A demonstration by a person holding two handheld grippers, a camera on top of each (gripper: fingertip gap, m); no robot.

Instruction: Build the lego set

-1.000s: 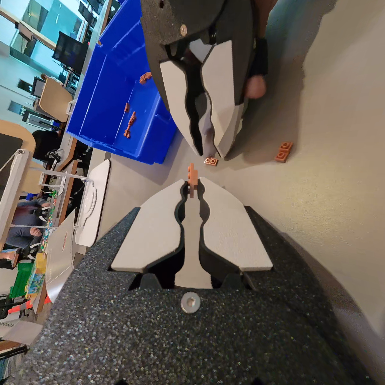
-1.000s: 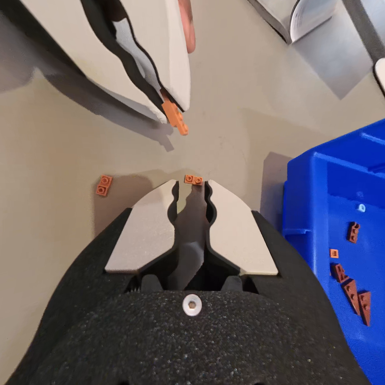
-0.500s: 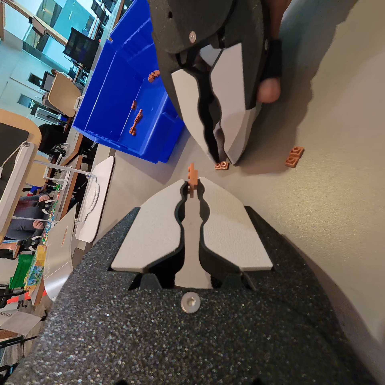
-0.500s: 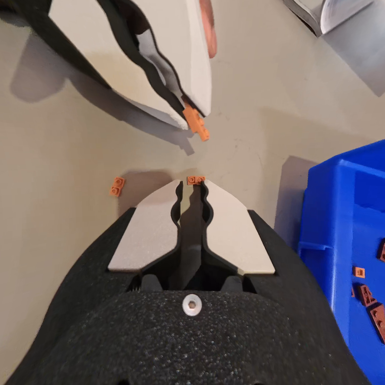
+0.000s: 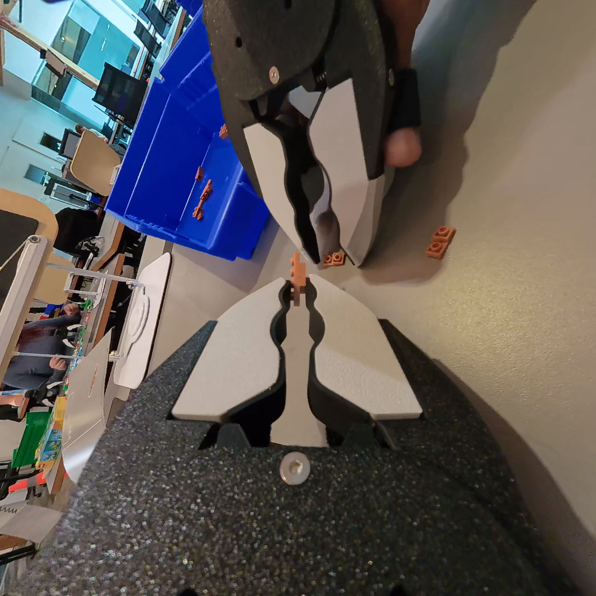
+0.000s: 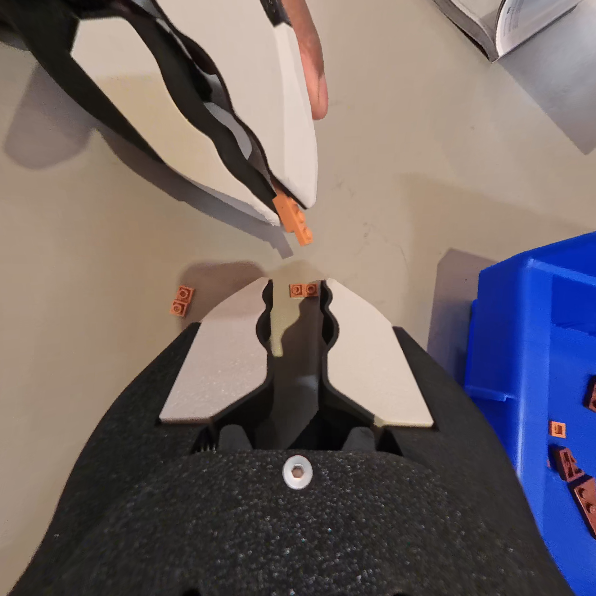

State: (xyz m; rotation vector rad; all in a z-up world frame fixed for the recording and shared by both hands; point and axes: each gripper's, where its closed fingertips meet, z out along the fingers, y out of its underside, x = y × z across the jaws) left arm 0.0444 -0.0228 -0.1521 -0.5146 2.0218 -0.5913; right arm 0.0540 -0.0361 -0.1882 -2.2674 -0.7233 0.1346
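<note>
Small orange studded plastic plate with two studs (image 6: 304, 290), flat on the beige surface (image 6: 403, 154), studs up, sitting between the spread fingertips of the right gripper (image 6: 296, 287). One end just beside the right-hand pad (image 6: 324, 292), clear space between the other end and the left-hand pad; neither pad pressing, so nothing gripped there. Fingers straddling the plate end to end, pointed down at the surface.

Just beyond that plate, held above the surface: a longer orange stack of small studded plates (image 5: 298, 274), pinched at its lower end between the pressed-together pads of the left gripper (image 5: 298, 285), most of its length sticking out past the fingertips. Pinched by the end only, so the studded part stays free and exposed. In the right wrist view, same stack (image 6: 293, 219) angled down towards the flat plate.

To the side of the flat plate, a second two-stud orange plate (image 6: 181, 300), loose on the surface, touched by nothing.

On the other side of the flat plate, a deep blue plastic bin (image 6: 529, 338), with more brown-orange pieces (image 6: 567, 464) lying in it. Farther off, an open booklet (image 6: 516, 29) at the surface edge.
</note>
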